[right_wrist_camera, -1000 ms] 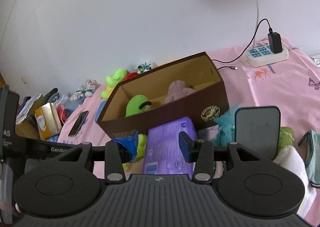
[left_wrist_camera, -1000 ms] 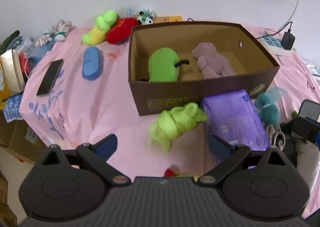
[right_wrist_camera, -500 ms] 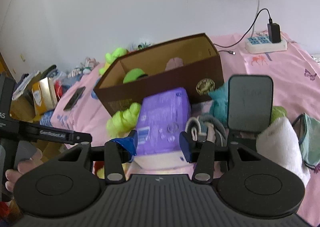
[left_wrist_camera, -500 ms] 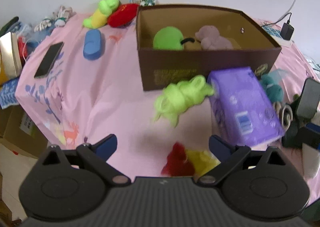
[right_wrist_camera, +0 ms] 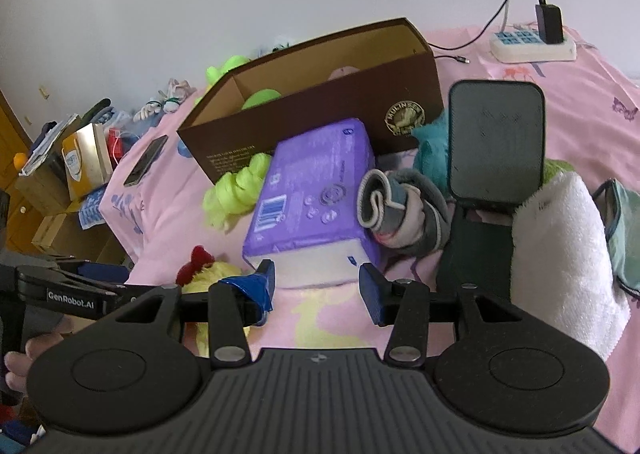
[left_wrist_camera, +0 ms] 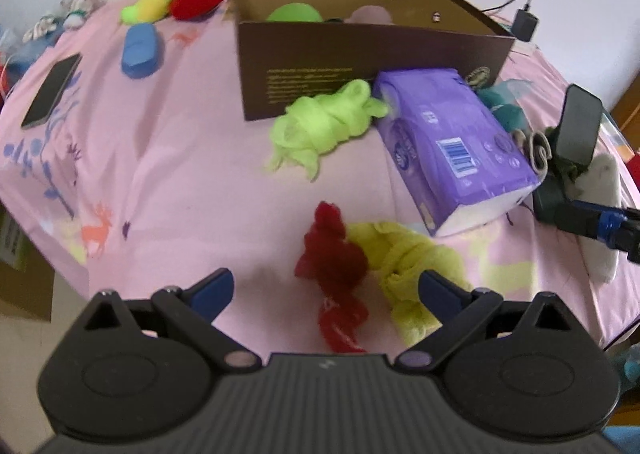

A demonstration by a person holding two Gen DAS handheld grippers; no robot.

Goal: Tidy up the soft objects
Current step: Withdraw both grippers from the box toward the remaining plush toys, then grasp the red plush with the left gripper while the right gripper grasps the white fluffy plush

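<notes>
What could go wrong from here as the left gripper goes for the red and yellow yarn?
The left gripper is open over the red yarn, which touches the yellow yarn; closing may catch both or drag one along. The right gripper, open beside the purple tissue pack, sits close enough that the two tools might collide.

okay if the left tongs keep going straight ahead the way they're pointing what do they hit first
Most likely the red yarn bundle, lying between the open left tongs beside the yellow bundle; depth is hard to judge.

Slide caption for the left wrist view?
Open left gripper above red-and-yellow yarn, brown box behind.
</notes>
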